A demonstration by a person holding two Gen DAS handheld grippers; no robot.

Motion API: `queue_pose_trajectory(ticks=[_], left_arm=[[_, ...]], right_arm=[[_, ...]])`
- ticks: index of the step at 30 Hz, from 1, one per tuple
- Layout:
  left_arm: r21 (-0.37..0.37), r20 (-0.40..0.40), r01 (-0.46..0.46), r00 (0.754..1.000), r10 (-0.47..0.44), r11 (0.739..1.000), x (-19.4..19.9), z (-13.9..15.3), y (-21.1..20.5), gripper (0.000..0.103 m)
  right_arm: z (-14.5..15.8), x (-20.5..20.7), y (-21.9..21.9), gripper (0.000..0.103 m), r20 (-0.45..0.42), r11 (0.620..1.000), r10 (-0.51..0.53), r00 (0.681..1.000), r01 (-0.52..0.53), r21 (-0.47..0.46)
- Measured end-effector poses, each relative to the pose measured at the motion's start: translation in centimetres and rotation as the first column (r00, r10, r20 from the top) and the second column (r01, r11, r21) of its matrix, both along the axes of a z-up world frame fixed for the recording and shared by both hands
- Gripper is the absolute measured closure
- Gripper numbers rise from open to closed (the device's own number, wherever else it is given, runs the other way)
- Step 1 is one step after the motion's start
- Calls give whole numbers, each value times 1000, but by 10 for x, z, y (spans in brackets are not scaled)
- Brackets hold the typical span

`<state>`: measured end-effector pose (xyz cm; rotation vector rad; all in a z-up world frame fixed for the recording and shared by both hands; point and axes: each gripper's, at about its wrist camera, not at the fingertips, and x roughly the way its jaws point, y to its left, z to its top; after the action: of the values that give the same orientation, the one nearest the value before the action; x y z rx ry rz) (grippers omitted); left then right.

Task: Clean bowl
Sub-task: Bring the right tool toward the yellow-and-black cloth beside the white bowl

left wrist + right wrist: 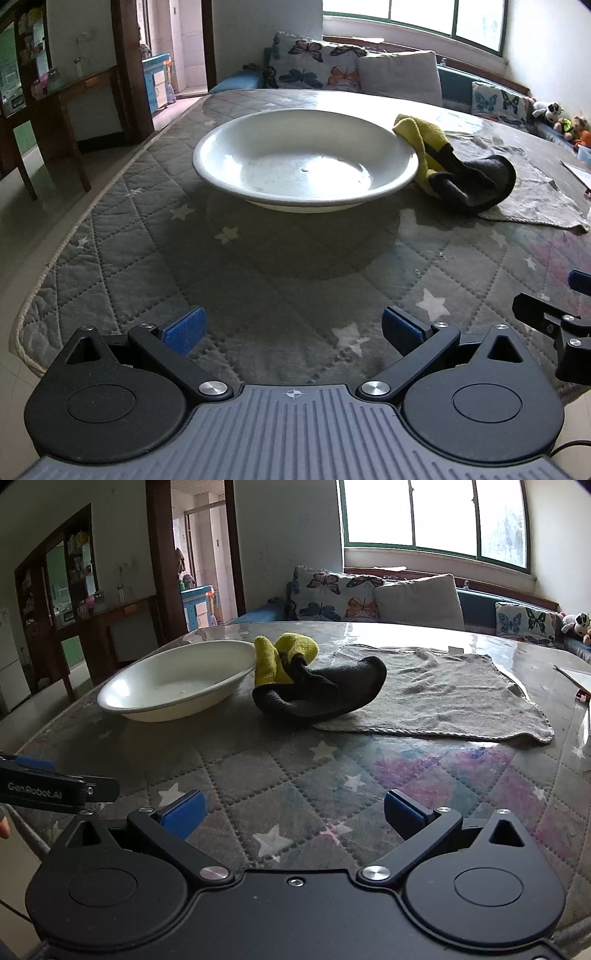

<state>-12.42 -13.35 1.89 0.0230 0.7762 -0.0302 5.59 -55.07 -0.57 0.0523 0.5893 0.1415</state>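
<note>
Bowl (304, 162) at frame centre shows specks inside, wiping not begun by my read; yellow-black cloth (314, 681) lies untouched at its right rim, left gripper (293, 330) and right gripper (293, 810) both spread wide, empty.

Home living room — cushioned sofa (413, 598), plush toys (576, 626).
</note>
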Motion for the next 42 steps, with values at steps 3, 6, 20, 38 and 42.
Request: queue_pose_trajectory(ticks=[3, 6, 20, 38, 42], left_arm=[[1, -1, 4, 1000, -4, 1000, 0, 1, -2, 1], [1, -5, 6, 1000, -6, 1000, 0, 0, -3, 1], [-4, -19, 16, 1000, -17, 1000, 5, -1, -8, 1], [-6, -43, 23, 999, -23, 1000, 13, -3, -14, 1], [-4, -44, 20, 999, -20, 1000, 14, -2, -15, 1]], right_arm=[[0, -1, 3, 0, 0, 1000, 11, 1000, -11, -10], [0, -2, 5, 0, 1, 1000, 16, 1000, -16, -19], [-1, 3, 7, 0, -12, 999, 26, 1000, -27, -28], [-5, 11, 7, 0, -20, 999, 35, 999, -35, -17], [-5, 12, 8, 0, -21, 999, 35, 999, -36, -16]])
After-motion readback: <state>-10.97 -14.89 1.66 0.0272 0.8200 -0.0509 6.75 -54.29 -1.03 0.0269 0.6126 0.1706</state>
